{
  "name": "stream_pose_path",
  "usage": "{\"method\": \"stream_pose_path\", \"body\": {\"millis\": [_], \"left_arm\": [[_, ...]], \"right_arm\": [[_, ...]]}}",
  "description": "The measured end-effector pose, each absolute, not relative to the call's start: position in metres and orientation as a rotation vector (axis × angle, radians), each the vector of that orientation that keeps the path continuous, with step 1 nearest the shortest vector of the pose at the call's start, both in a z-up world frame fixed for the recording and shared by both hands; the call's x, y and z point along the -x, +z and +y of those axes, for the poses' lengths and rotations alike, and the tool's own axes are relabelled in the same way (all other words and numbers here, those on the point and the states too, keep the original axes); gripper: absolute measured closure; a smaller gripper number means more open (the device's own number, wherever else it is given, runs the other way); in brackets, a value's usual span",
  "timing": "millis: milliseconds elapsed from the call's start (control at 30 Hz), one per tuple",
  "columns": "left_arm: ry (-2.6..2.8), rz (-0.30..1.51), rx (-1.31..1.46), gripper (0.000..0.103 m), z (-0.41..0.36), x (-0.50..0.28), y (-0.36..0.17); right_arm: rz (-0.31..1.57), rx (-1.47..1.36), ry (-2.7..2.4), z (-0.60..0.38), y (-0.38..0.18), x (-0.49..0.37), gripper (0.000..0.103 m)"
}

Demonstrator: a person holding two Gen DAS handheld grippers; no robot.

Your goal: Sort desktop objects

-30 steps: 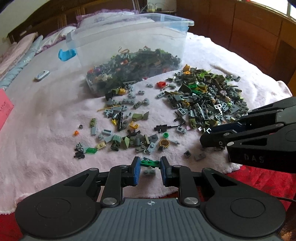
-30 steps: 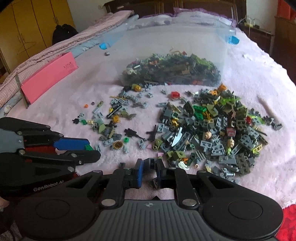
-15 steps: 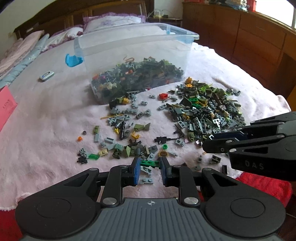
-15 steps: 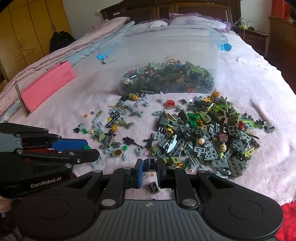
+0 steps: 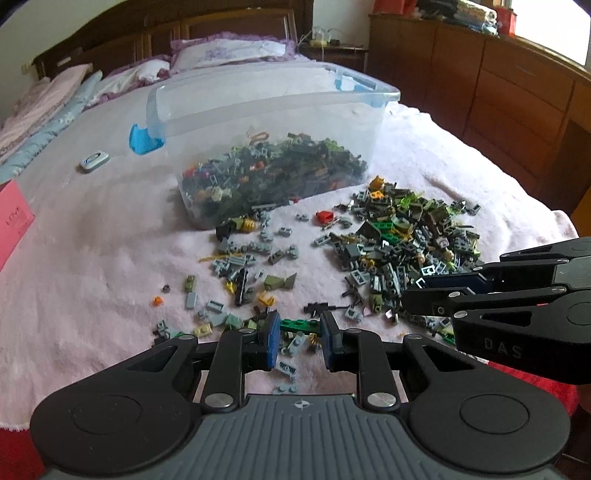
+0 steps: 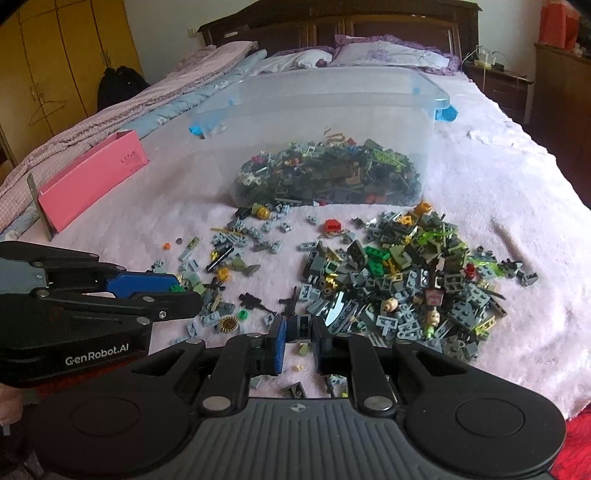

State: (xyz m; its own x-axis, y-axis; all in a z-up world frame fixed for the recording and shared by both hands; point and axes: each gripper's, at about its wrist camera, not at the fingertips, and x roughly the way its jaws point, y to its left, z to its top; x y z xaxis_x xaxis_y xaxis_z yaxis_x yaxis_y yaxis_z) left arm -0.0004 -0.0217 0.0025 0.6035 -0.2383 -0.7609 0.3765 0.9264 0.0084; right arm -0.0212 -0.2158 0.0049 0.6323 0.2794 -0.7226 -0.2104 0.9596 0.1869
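Holding green plate [image 5: 299, 325] in left tongs [image 5: 298, 330], dark brick [image 6: 300, 326] in right tongs [image 6: 298, 332], lifted clear of bed, likely bound for bin [image 5: 258, 110]

We see soft daylight in both views, entering from a blown-out window [image 5: 550, 27] at the upper right of the left wrist view. Shadows stay faint on the pink blanket [image 5: 92, 258]. Fisheye distortion bends the edges and darkens the corners. The clear bin [image 6: 321, 122] shows mild glare; distant furniture looks slightly soft.
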Motion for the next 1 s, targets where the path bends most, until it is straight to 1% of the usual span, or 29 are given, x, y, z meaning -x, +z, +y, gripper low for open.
{"method": "stream_pose_path", "body": {"millis": [1000], "left_arm": [[-0.330, 0.782, -0.153, 0.079, -0.026, -0.020, 0.030]], "right_arm": [[0.755, -0.070, 0.271, -0.221, 0.035, 0.003, 0.087]]}}
